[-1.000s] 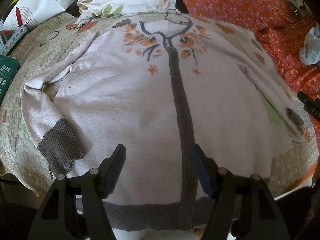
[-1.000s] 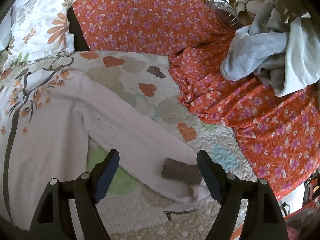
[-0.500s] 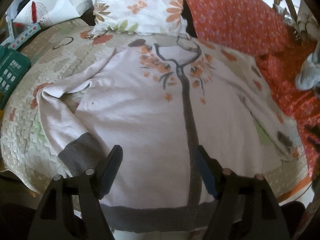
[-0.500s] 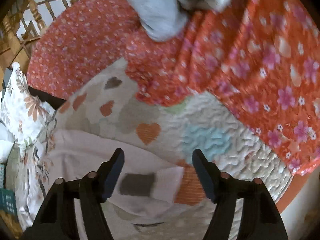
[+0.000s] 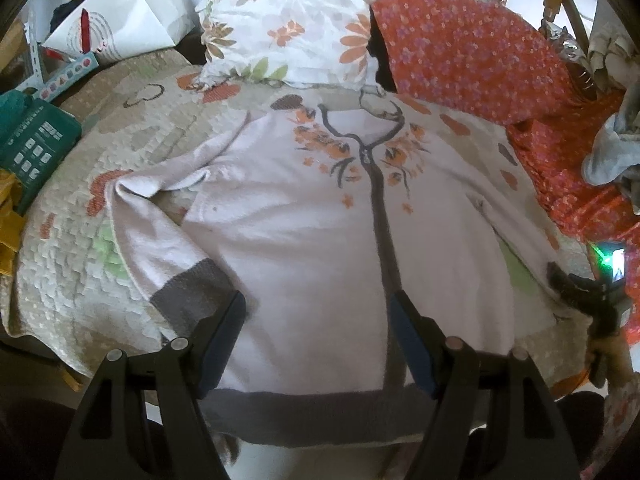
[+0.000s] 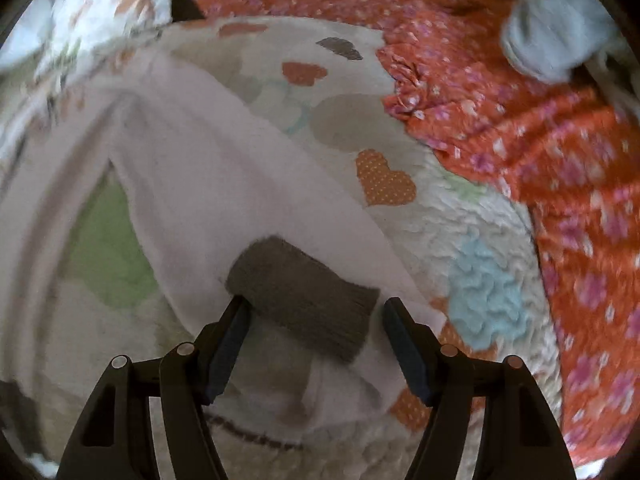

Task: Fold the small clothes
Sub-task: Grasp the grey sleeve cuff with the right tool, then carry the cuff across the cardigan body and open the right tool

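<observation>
- Cardigan (image 5: pixel 304 240): pale pink with a grey zip band down the front, a grey hem and grey cuffs; it lies flat, front up, on a quilted bed cover (image 5: pixel 60 264) printed with hearts.
- Collar end: points toward the flowered pillow (image 5: pixel 288 24); hem end: nearest the left wrist camera.
- One sleeve (image 5: pixel 160 240) is bent back along the body; its grey cuff lies just beside the left gripper's (image 5: pixel 318 340) near finger.
- Left gripper: jaws spread, above the lower body of the cardigan, nothing pinched between them.
- Right gripper (image 6: pixel 316 336): jaws have just been closing. The other sleeve's grey cuff (image 6: pixel 304 300) lies between them. One pad touches the cuff's edge; the other stands apart from it, so the cuff is not yet pinched.
- Right wrist view is blurred.
- Orange flowered cloth (image 6: pixel 540 152) lies along the far side of the bed cover, apart from the cardigan.
</observation>
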